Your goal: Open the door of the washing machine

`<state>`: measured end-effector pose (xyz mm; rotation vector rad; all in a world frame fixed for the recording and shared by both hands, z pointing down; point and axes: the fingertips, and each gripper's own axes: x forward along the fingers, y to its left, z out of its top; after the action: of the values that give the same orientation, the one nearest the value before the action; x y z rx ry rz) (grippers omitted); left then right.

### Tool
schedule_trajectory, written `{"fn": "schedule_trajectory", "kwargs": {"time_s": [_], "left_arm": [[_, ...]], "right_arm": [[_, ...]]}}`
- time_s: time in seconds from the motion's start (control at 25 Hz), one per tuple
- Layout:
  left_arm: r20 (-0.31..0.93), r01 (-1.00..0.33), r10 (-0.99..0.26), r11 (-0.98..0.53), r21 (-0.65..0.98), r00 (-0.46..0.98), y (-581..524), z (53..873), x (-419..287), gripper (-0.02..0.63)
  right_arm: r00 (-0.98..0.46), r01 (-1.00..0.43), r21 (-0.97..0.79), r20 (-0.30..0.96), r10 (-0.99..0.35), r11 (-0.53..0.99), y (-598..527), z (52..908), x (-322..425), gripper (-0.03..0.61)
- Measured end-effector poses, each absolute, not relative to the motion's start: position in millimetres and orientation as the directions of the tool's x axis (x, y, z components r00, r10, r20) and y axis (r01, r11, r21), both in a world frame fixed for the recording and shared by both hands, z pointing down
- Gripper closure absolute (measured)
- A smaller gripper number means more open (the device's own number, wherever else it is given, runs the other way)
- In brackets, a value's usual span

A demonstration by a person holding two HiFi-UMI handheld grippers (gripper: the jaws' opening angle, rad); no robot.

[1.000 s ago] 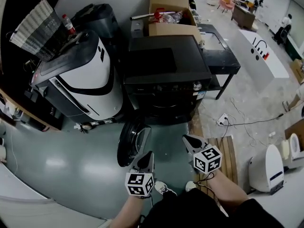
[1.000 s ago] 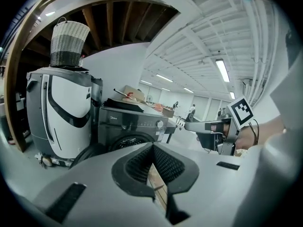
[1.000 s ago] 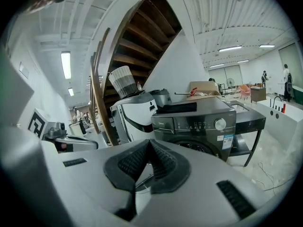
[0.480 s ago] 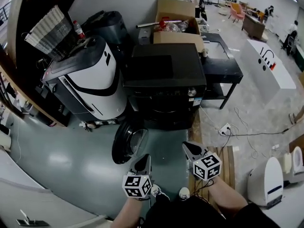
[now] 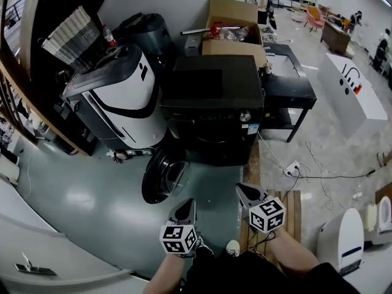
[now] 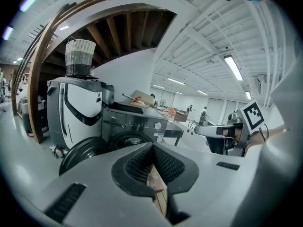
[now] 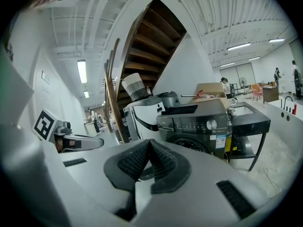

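Note:
The dark grey washing machine (image 5: 211,100) stands by the wall, and its round door (image 5: 160,173) hangs swung wide open to the left of the drum opening (image 5: 215,141). The machine (image 6: 135,122) and open door (image 6: 83,151) also show in the left gripper view, the machine (image 7: 199,122) in the right gripper view. My left gripper (image 5: 185,208) is shut and empty, held well back from the door over the green floor. My right gripper (image 5: 245,193) is shut too, empty, level with the left one and apart from the machine.
A white and black appliance (image 5: 119,100) with a woven basket (image 5: 72,29) on it stands left of the washer. A black table (image 5: 288,90) and cardboard box (image 5: 233,23) are right and behind. Cables and a power strip (image 5: 294,167) lie on the floor, with a wooden pallet (image 5: 293,210) by my right gripper.
Both grippers have drawn back from the washer together, staying shut. The machine and its open door now sit farther off in the head view.

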<state>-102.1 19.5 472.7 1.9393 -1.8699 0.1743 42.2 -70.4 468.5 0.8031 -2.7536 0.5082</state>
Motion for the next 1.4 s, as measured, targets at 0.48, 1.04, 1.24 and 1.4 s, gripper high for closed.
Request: {"fn": "schedule_trajectory", "kwargs": {"time_s": [0.48, 1.04, 1.24, 1.4], "left_arm": [[0.389, -0.978, -0.920, 0.034, 0.204, 0.049, 30, 474, -92, 0.595], [0.385, -0.979, -0.922, 0.045, 0.199, 0.035, 34, 469, -93, 0.595], [0.386, -0.979, -0.922, 0.051, 0.199, 0.031, 36, 470, -92, 0.595], [0.385, -0.979, -0.922, 0.050, 0.198, 0.031, 36, 470, -90, 0.595]], "right_arm": [[-0.836, -0.536, -0.273, 0.303, -0.457, 0.799, -61, 470, 51, 0.561], [-0.837, -0.535, -0.277, 0.301, -0.456, 0.798, -57, 467, 53, 0.561], [-0.838, -0.532, -0.276, 0.304, -0.453, 0.800, -56, 469, 54, 0.561], [-0.839, -0.531, -0.275, 0.303, -0.452, 0.802, -55, 469, 55, 0.561]]}}
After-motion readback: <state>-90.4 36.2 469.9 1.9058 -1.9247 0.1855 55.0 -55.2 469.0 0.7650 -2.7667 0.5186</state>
